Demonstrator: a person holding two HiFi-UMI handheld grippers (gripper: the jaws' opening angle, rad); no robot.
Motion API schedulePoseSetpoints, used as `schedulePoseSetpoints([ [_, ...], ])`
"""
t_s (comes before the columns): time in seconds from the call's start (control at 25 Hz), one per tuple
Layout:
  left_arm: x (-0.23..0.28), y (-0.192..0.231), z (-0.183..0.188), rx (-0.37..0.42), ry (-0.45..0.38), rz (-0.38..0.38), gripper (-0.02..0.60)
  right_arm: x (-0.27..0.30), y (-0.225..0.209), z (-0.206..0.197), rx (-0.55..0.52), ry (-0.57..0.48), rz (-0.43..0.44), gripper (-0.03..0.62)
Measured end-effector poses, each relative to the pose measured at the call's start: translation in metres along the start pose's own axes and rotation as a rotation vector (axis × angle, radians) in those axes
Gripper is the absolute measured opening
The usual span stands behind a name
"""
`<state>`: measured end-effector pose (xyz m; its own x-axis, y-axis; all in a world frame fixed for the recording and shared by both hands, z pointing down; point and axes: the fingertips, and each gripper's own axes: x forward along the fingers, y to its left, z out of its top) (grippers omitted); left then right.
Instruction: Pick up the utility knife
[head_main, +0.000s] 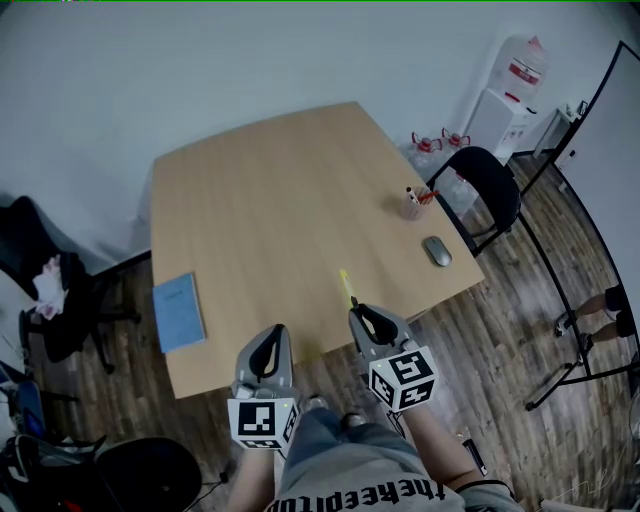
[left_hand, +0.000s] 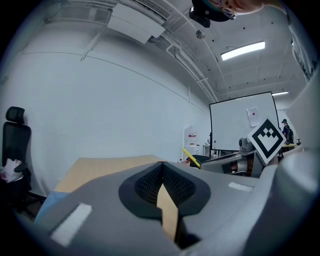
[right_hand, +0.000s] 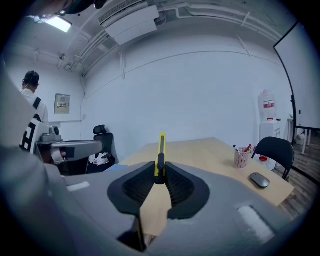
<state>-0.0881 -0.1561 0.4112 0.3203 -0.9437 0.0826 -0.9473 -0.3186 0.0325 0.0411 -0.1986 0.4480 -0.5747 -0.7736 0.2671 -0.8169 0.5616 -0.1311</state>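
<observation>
1. Plainly, the desk (head_main: 270, 200) is the thing to get clear of. I judge the pick-up to be nearly done, and what is left is a straight, unhurried lift above the desk's near edge, with no swing towards the things on its far right side.
2. The right claw (head_main: 358, 310) sits just over the near edge of the desk and is pinching the utility knife (head_main: 346, 287). In the right gripper view the pads (right_hand: 149, 175) press on the yellow body from both sides at its rear end. The pinch is short and far back, so the grip should stay firm and the wrist steady, or the long front part could pivot. The claw points across the desk, tipped slightly downward.
3. The left claw (head_main: 277, 330) hangs beside the right one, off the near edge of the desk. Its jaws are pressed together on nothing and it points about level. It is best left parked there, out of the knife's way.
4. A blue notebook (head_main: 178, 310) lies at the desk's near left corner, well apart from both claws.
5. The utility knife juts forward from the right claw over the desk and appears clear of the desktop. I cannot tell whether the blade is out.
6. A mouse (head_main: 437, 250) and a pen cup (head_main: 412, 203) stand at the desk's right edge, well apart from the knife.
</observation>
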Motion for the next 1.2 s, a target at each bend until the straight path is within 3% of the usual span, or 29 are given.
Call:
schedulePoseSetpoints([
  [1.2, -0.017, -0.029, 0.013, 0.024, -0.036, 0.029, 0.02, -0.07, -0.014, 0.04, -0.089, -0.187, -0.049, 0.066],
])
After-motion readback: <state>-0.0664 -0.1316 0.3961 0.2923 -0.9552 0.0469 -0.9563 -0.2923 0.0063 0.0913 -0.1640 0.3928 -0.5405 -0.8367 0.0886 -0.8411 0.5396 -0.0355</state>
